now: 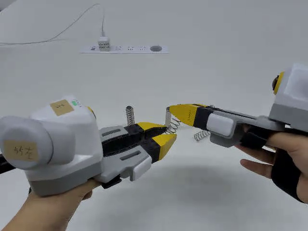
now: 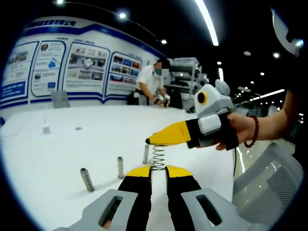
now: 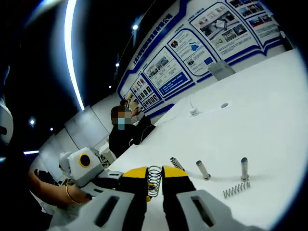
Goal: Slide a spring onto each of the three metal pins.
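Head view: the right gripper (image 1: 174,110) has its fingers closed on a spring (image 1: 173,125), held above the middle of the surface (image 1: 216,72). The left gripper (image 1: 162,135) meets its lower end. One sprung pin (image 1: 130,115) is done; a loose spring (image 1: 202,135) lies nearby.

Left gripper view: its fingers stand narrowly apart around the spring's foot; whether they pinch it, I cannot tell.

Right gripper view: a bare pin (image 3: 202,169) and a second bare pin (image 3: 244,167) wait.

Pulled from both ends, the spring may stretch or flick away.
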`<action>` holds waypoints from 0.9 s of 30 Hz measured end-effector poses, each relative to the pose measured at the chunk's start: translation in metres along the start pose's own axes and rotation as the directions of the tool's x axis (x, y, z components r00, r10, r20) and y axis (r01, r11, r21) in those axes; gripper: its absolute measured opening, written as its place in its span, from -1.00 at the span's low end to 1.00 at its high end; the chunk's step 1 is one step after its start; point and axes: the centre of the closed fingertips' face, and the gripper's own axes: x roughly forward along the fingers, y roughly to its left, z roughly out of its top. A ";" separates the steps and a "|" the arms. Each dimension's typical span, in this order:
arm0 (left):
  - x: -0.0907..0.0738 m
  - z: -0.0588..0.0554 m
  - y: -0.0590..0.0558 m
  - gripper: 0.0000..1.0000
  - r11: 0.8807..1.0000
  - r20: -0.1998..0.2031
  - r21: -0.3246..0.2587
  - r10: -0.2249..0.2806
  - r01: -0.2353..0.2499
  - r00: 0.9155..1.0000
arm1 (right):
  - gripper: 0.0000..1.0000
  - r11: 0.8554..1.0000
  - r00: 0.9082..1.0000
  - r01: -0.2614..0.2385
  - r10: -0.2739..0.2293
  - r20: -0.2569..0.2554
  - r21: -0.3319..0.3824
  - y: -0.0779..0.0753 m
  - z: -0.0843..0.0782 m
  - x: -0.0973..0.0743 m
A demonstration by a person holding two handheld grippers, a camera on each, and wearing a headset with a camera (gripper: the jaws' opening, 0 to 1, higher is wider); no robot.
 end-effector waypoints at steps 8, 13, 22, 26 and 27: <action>0.000 -0.011 0.002 -0.68 0.999 -0.047 0.036 0.016 -0.014 0.999 | -0.77 0.993 1.000 0.022 -0.023 -0.004 -0.113 -0.005 0.011 0.006; 0.002 -0.019 0.001 -0.61 0.999 -0.082 0.052 0.018 -0.014 0.997 | -0.77 0.982 0.999 0.040 -0.043 -0.015 -0.186 -0.010 0.017 0.011; 0.002 -0.029 0.006 -0.51 0.998 -0.125 0.061 0.041 -0.034 0.991 | -0.77 0.965 0.995 0.084 -0.094 -0.029 -0.249 -0.026 0.021 0.023; 0.003 -0.033 0.008 -0.48 0.997 -0.136 0.062 0.044 -0.036 0.990 | -0.77 0.959 0.993 0.100 -0.112 -0.031 -0.266 -0.034 0.022 0.029; 0.003 -0.033 0.008 -0.46 0.997 -0.138 0.062 0.045 -0.037 0.989 | -0.77 0.957 0.993 0.104 -0.117 -0.033 -0.269 -0.035 0.022 0.030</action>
